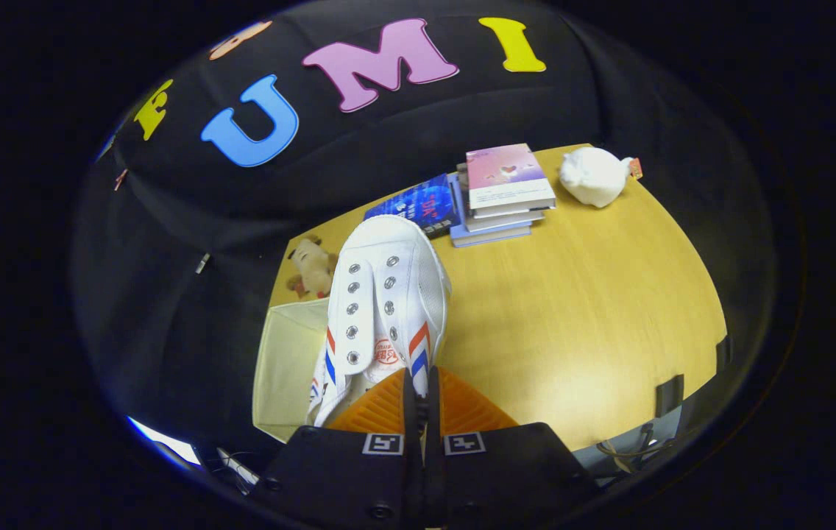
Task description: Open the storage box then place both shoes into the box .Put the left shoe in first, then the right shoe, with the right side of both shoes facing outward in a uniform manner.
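Shoe: white canvas, silver eyelets, red-and-blue slanted stripes on side, red round stamp on tongue. Storage box: pale cream. Worktop: yellow light-wood grain. Book stack: top cover pink fading to lilac with white band. Leaning book: deep blue, red mark. Plush toy: white, small red tag. Another plush: tan, beige.
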`<state>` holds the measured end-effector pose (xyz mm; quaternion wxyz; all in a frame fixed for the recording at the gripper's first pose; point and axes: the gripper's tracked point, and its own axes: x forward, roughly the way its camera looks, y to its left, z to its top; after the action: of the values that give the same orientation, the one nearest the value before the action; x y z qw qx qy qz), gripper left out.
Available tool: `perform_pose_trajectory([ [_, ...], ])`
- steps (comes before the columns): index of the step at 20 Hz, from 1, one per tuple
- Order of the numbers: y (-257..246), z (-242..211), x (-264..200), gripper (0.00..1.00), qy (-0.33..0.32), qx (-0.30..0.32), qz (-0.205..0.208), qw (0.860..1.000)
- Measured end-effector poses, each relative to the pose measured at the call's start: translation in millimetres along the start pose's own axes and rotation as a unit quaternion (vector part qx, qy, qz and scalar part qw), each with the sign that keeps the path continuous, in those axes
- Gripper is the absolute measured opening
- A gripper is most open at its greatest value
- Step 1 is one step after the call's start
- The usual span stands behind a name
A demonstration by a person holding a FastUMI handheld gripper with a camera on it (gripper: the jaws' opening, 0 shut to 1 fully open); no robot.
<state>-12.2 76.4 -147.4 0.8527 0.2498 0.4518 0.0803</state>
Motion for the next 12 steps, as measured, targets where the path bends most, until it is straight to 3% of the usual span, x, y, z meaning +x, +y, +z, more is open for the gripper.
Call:
perform_pose_trajectory([
  [8, 113.8, -36.5, 42.4, 0.05, 0.045, 0.001, 0.045, 0.998],
  [12, 130.6, -67.5, 73.3, 0.05, 0.072, -0.013, 0.022, 0.997],
])
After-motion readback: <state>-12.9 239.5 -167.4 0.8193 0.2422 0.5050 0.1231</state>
